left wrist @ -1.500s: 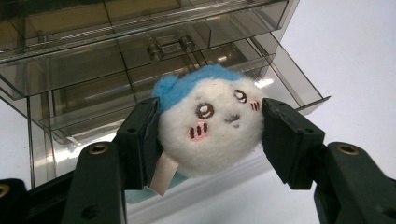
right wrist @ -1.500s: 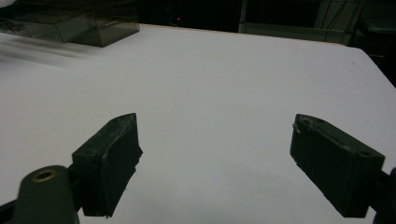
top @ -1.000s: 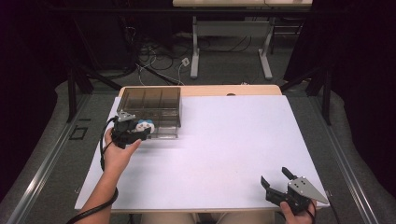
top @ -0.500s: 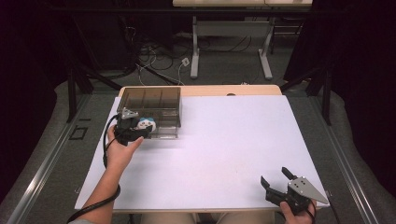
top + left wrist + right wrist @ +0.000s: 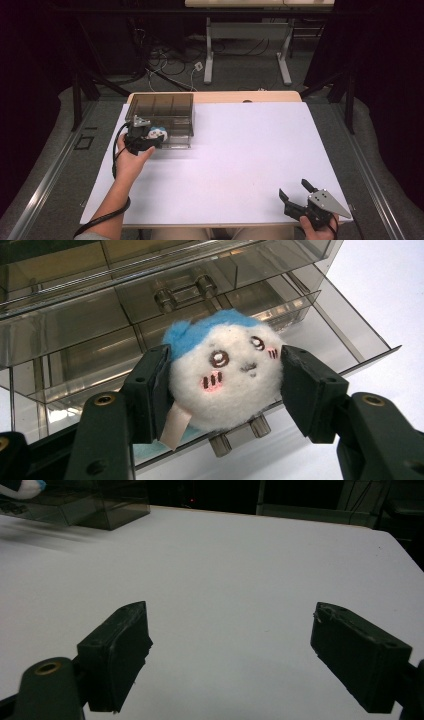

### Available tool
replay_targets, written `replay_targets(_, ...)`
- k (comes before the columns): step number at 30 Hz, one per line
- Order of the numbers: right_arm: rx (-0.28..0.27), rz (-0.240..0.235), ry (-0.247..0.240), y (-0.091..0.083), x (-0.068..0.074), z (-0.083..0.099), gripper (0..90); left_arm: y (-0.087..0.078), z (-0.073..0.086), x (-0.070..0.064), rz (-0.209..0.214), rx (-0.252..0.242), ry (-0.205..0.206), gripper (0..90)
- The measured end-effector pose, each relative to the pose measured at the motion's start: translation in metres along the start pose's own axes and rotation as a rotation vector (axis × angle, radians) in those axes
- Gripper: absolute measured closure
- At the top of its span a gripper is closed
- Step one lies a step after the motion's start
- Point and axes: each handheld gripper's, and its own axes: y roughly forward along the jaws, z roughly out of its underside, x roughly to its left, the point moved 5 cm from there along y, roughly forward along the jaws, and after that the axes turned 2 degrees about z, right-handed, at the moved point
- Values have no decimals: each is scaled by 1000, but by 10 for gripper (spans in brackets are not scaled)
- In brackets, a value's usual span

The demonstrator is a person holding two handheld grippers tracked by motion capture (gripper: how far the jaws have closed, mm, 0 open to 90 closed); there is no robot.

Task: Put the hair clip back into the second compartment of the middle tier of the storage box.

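A round white plush toy [image 5: 227, 375] with a blue top and a small drawn face sits between the jaws of my left gripper [image 5: 227, 385], which is shut on it. In the high view the left gripper [image 5: 150, 135] holds the toy [image 5: 156, 133] just over the pulled-out drawer of a smoky clear drawer box [image 5: 165, 107] at the table's far left. The open drawer [image 5: 345, 335] lies right under and behind the toy. My right gripper [image 5: 296, 192] rests at the near right corner, jaws wide apart with nothing between them [image 5: 230, 655].
A white sheet [image 5: 250, 150] covers the table. The box's upper closed drawer has two small knobs [image 5: 185, 290]. A black cable [image 5: 107, 217] trails from the left gripper along the forearm. Beyond the table's far edge lie floor cables and a desk frame [image 5: 245, 45].
The left gripper with the plush toy has moved slightly forward and right, closer over the open drawer. The right gripper has stayed in place.
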Motion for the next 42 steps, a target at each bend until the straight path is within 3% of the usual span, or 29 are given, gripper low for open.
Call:
replay_targets(16, -2, 1, -3, 0, 0, 0, 151, 5, 3, 1, -10, 17, 6, 389)
replay_targets(18, -2, 2, 1, 0, 0, 0, 151, 4, 3, 0, -5, 16, -8, 381)
replay_targets(42, -6, 6, 5, 0, -1, -2, 152, -2, -1, 5, -39, -43, 8, 186)
